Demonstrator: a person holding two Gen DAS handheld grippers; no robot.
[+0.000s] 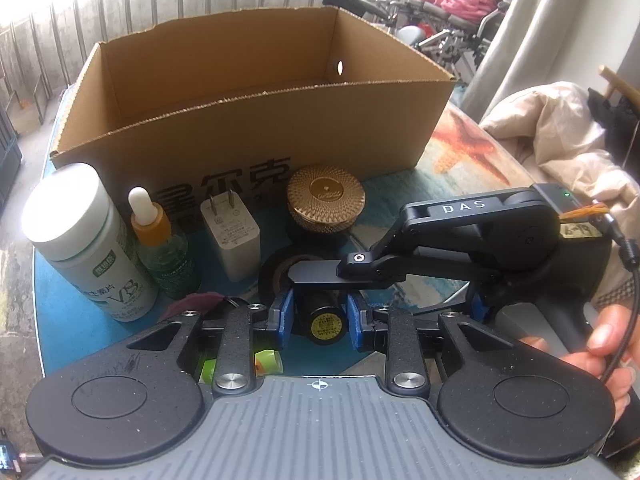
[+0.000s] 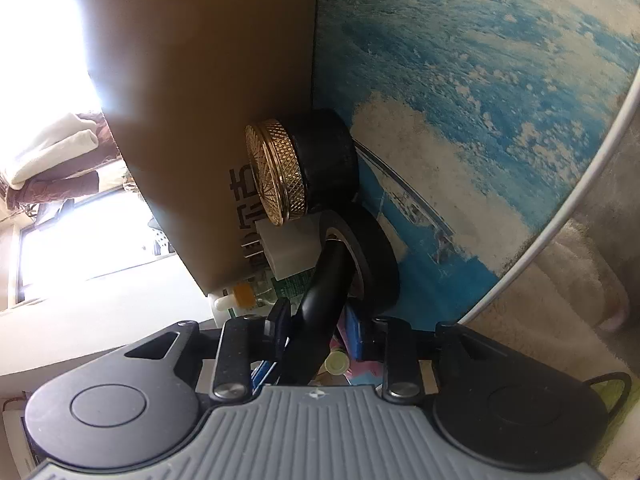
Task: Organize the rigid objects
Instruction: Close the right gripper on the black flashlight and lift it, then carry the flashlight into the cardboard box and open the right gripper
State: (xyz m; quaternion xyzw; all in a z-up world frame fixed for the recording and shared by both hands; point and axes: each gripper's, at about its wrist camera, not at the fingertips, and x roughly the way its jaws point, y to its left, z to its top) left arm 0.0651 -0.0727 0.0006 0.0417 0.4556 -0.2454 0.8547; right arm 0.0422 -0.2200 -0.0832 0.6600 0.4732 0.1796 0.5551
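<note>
An open cardboard box (image 1: 256,120) stands at the back of the blue table. Before it stand a white VB bottle (image 1: 86,240), a dropper bottle (image 1: 162,244), a white plug adapter (image 1: 232,236), a gold-lidded black jar (image 1: 326,200) and a black tape roll (image 1: 280,272). My left gripper (image 1: 320,316) has its blue pads on either side of a small black cylinder (image 1: 324,316). My right gripper (image 2: 318,328) is turned on its side and shut on a curved black object (image 2: 324,292), beside the tape roll (image 2: 372,256) and the jar (image 2: 304,168). It also shows from outside in the left wrist view (image 1: 320,276).
A green and orange item (image 1: 264,362) lies under my left gripper. A purple piece (image 1: 196,304) lies beside the dropper bottle. A beige cloth heap (image 1: 560,136) sits at the right. The table edge (image 2: 560,216) curves at the right.
</note>
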